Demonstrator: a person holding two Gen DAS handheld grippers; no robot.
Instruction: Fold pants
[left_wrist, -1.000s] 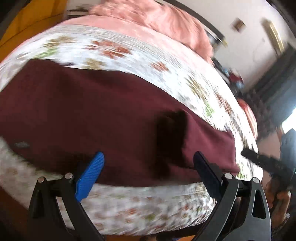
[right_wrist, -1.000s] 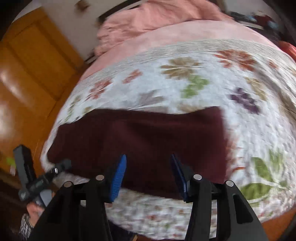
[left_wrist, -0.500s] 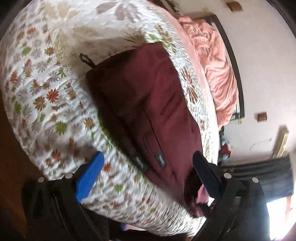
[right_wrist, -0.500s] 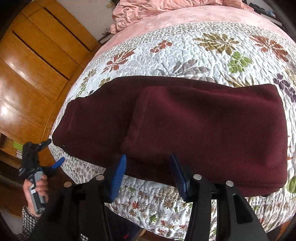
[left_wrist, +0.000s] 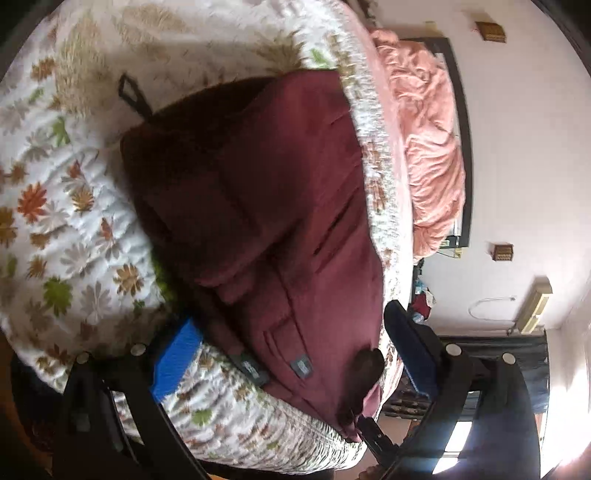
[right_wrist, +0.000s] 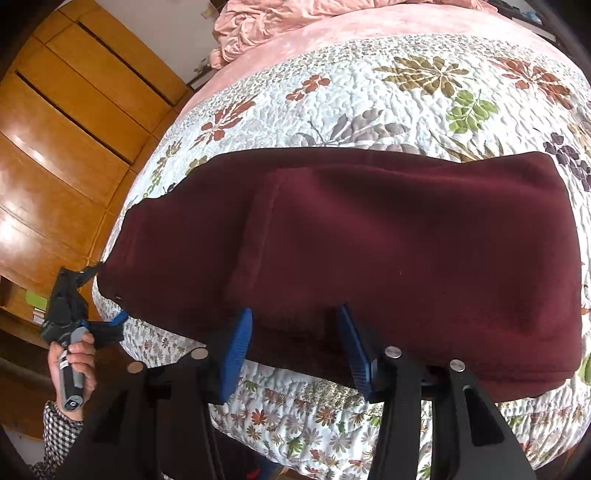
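Right wrist view: the dark maroon fleece pants (right_wrist: 369, 251) lie folded across the white floral quilted bedspread (right_wrist: 388, 96), filling the centre. The right gripper (right_wrist: 291, 347) hangs at 6 o'clock over their near edge, its blue-padded jaws apart and pressing on nothing. At 8 o'clock a hand (right_wrist: 74, 365) holds the left gripper (right_wrist: 107, 295), jaws spread at the pants' end, gripping nothing.
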